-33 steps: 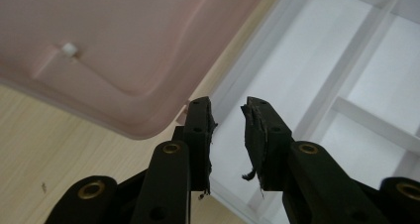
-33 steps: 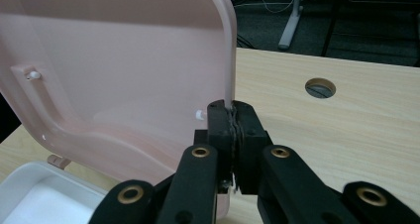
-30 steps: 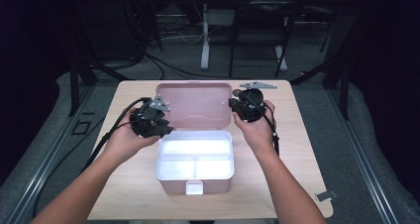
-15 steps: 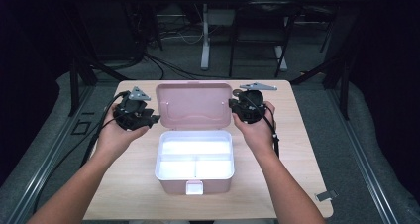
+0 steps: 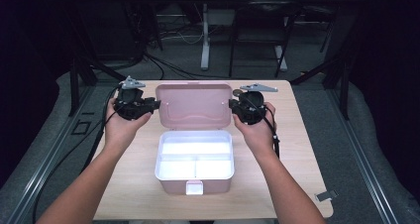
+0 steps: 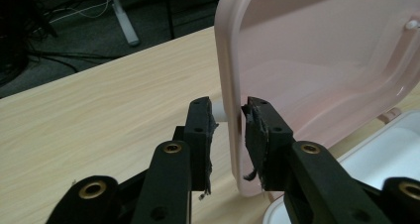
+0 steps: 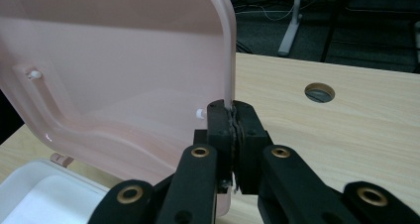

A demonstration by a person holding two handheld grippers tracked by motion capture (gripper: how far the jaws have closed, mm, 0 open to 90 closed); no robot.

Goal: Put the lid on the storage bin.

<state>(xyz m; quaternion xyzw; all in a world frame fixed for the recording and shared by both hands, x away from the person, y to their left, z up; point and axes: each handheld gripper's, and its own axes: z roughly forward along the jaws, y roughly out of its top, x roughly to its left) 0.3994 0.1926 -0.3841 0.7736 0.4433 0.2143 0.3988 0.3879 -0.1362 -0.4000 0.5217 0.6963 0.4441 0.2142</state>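
A pale wooden table (image 5: 307, 149) is standing on grey carpet (image 5: 381, 135). Behind it, a white desk leg (image 5: 204, 35) and tangled cables (image 5: 173, 33) are sitting in a dim room.

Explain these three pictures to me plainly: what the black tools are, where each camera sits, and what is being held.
A person sits at a wooden table with a hand-held two-jaw gripper in each hand. The high view looks down from above; each gripper view comes from a camera riding on that gripper, looking along its black jaws. On the table stands a pink box with a white divided inside, its lid raised. The right gripper is pinched on the lid's edge. The left gripper straddles the opposite edge with its jaws apart, not yet clamped.
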